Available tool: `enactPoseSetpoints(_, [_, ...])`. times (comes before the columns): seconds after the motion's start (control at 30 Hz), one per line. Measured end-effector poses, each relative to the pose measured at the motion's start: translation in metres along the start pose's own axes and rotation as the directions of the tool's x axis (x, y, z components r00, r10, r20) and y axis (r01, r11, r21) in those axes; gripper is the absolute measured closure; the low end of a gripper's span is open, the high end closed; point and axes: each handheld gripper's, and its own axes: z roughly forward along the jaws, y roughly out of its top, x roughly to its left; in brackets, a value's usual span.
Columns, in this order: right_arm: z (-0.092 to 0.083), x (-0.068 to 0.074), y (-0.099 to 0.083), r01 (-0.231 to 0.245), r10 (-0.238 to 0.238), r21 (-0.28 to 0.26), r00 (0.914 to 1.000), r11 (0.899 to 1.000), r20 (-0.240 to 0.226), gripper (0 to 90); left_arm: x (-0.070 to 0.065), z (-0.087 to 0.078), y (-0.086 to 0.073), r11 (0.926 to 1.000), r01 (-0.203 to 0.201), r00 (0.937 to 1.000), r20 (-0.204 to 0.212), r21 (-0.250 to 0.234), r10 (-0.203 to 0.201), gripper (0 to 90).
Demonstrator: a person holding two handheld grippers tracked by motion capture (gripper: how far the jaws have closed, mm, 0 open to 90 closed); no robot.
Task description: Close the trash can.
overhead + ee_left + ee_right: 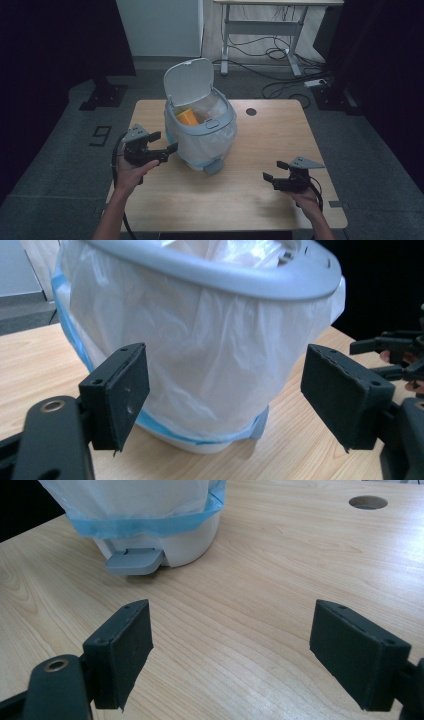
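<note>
Standing mid-table, the pedal bin has its lid raised and an orange item already inside; left gripper beside it and right gripper well apart, both with jaws apart, empty, so closing likely remains

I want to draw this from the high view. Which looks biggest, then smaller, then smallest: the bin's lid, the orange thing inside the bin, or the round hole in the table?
1. The bin's lid, standing open, looks biggest by far.
2. The orange thing inside the bin, partly hidden.
3. The round hole in the table looks smallest, though close to the orange thing.
</note>
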Motion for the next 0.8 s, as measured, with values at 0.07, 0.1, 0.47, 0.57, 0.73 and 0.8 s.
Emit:
enactPoseSetpoints(0.07, [0.001,0.000,-0.001,-0.003,0.003,0.005,1.0000,1.000,0.001,16.8,0.000,0.002,0.005,1.0000,-0.007,0.9999,-0.013,0.003,0.007,19.8])
enactPoseSetpoints(0.1, [0.002,0.000,-0.002,-0.004,0.004,0.007,1.0000,1.000,0.002,16.8,0.001,0.002,0.007,1.0000,-0.007,0.9999,-0.014,0.000,0.007,19.8])
enactPoseSetpoints(0.47, [0.005,-0.003,-0.006,-0.008,0.008,0.023,0.9999,1.000,0.007,16.8,0.008,0.002,0.032,0.9995,-0.017,0.9995,-0.028,-0.026,0.016,19.9])
enactPoseSetpoints(0.57, [0.005,-0.003,-0.007,-0.013,0.013,0.031,0.9999,0.999,0.005,16.8,0.010,0.002,0.038,0.9995,-0.022,0.9992,-0.034,-0.024,0.021,19.9])
enactPoseSetpoints(0.73, [0.006,-0.003,-0.008,-0.011,0.010,0.040,0.9999,0.999,0.005,16.8,0.016,0.005,0.047,0.9994,-0.024,0.9988,-0.043,-0.023,0.023,19.8])
enactPoseSetpoints(0.8, [0.007,-0.003,-0.008,-0.010,0.010,0.044,0.9999,0.999,0.006,16.8,0.017,0.006,0.049,0.9995,-0.025,0.9987,-0.044,-0.021,0.024,19.8])
